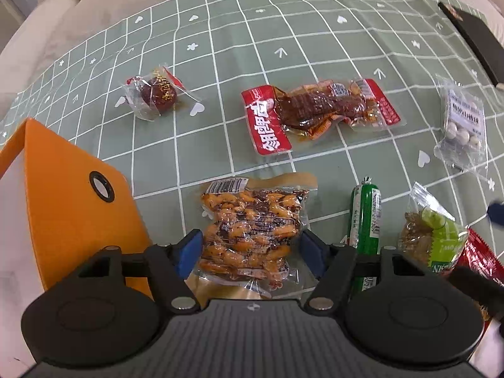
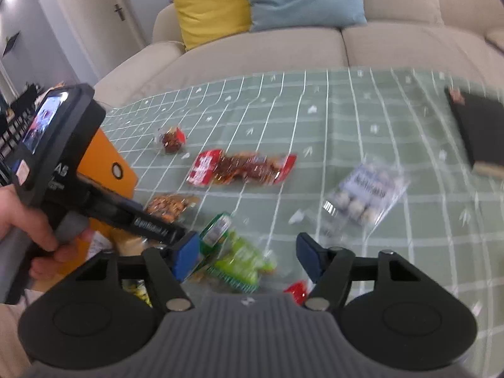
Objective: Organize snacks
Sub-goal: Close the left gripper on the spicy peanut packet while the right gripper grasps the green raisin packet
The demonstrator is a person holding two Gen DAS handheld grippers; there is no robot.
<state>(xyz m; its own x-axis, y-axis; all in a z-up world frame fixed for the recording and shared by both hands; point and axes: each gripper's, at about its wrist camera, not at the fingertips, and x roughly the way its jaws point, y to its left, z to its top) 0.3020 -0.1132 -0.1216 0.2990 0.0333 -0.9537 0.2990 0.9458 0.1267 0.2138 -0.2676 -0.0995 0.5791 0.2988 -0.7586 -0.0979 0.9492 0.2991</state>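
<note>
While left tool (image 1: pixel 249 250) straddles peanut pack (image 1: pixel 250 233) on tabletop (image 1: pixel 315 31), we read pads spread either side of pack, not pinching yet. Pack lies flat beside orange box (image 1: pixel 69 195), green sausage stick (image 1: pixel 365 217) just right of it. We judge pack light, vacuum-stiff, film slippery; best to pinch across narrow middle, not loose sealed edge. Right tool (image 2: pixel 249 258) spread and empty, hovering over green snack bag (image 2: pixel 242 261); view blurred.
</note>
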